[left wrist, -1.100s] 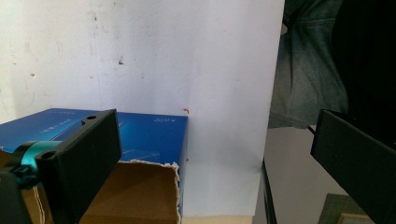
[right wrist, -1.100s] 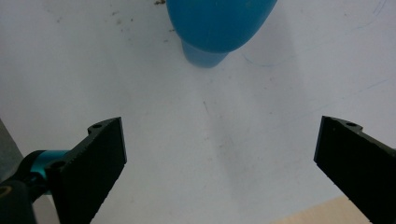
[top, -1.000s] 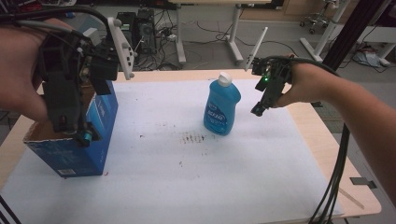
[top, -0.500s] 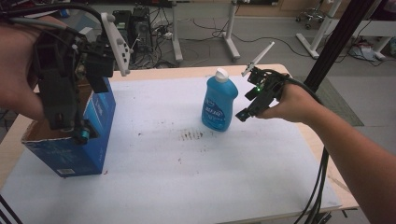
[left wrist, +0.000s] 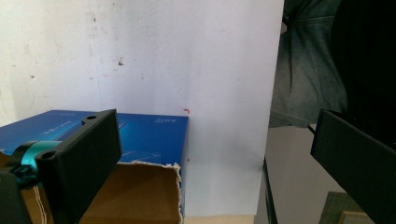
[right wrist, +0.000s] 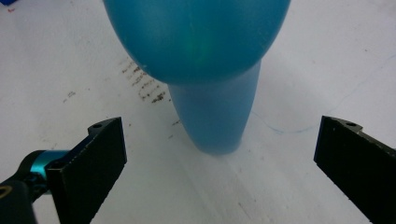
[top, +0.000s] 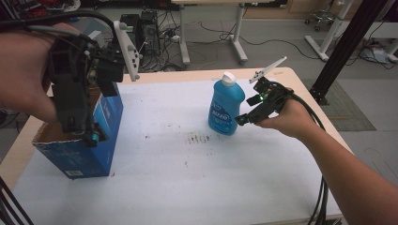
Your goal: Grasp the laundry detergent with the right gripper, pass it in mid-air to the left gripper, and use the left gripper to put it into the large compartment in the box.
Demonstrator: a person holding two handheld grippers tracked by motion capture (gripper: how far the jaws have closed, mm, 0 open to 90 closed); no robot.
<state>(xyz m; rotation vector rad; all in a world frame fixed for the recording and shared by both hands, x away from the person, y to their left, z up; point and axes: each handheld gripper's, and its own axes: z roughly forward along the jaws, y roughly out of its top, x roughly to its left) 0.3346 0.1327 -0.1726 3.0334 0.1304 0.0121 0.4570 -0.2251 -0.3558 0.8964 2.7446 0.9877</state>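
Blue bottle (top: 226, 108) stands upright mid-table (top: 187, 187), so we bring the right gripper (top: 240, 119) beside it with jaws spread wide to straddle it, while our left gripper (top: 89, 136), also agape, waits over the open box (top: 89, 154).

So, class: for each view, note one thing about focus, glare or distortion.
High view: soft overall, left gripper large and near the lens. Left gripper view: blue box fairly sharp, bright white table cover. Right gripper view: blue bottle bulges, close and blurred, with a green glint.
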